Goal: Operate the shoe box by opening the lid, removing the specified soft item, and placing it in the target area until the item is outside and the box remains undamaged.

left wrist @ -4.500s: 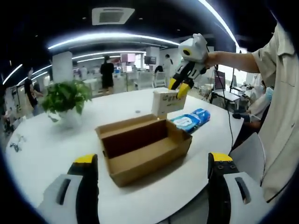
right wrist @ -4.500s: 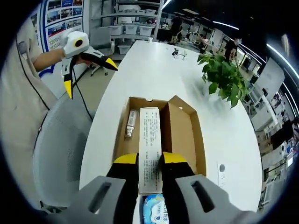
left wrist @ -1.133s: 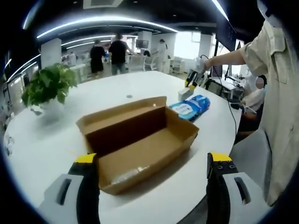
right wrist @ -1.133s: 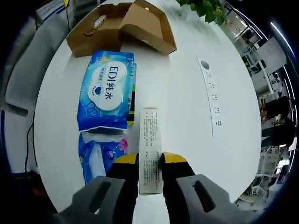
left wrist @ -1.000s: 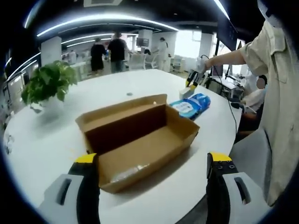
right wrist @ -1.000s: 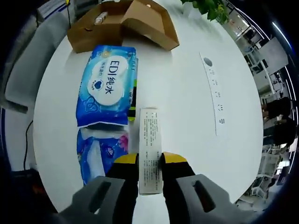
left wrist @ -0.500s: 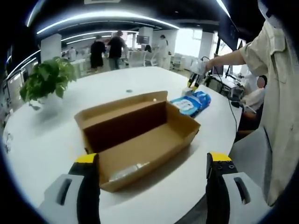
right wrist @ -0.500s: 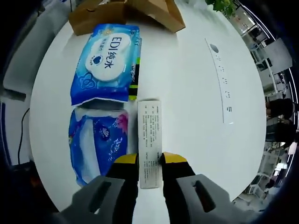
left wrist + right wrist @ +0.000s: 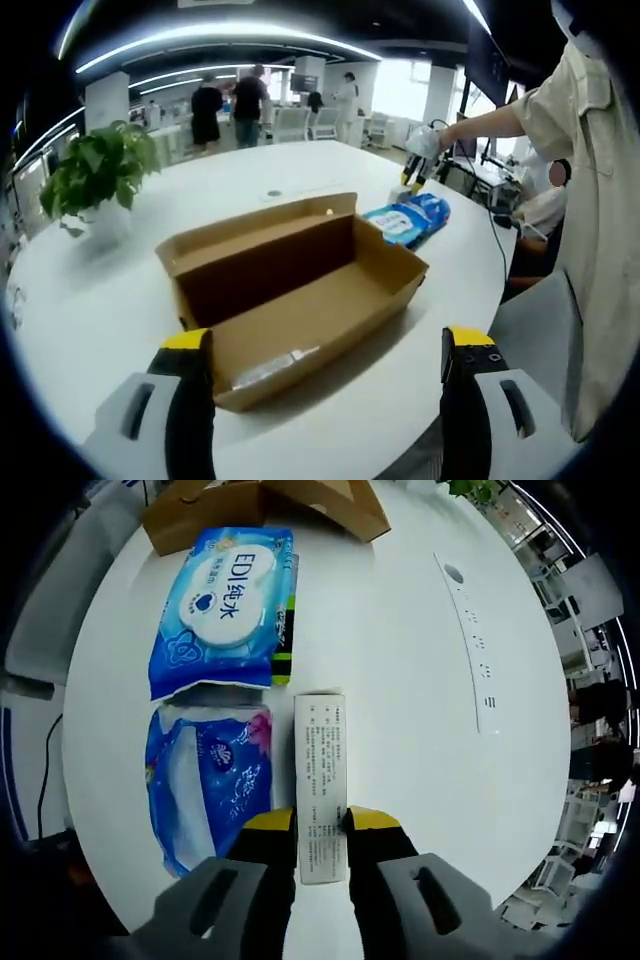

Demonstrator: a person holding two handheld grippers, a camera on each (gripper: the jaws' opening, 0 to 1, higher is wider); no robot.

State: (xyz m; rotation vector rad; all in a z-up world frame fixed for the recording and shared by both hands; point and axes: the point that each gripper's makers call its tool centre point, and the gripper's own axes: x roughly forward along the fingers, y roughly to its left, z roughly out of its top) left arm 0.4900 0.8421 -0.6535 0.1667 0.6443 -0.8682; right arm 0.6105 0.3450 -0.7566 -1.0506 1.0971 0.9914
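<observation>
Right hand-held gripper clamped on a slim white carton, beside two blue packs near the bench edge. Left hand-held gripper apart, facing the open shoe box mid-bench.

A round white table carries a potted green plant near its far left side in the left gripper view. A long white strip with a dark round mark at one end and small printing lies flat on the table top in the right gripper view, well apart from the other things. Behind the table stretches an open office with long ceiling lights, white pillars and desks. Several people stand far back by the desks. A grey chair stands just beside the table edge.
</observation>
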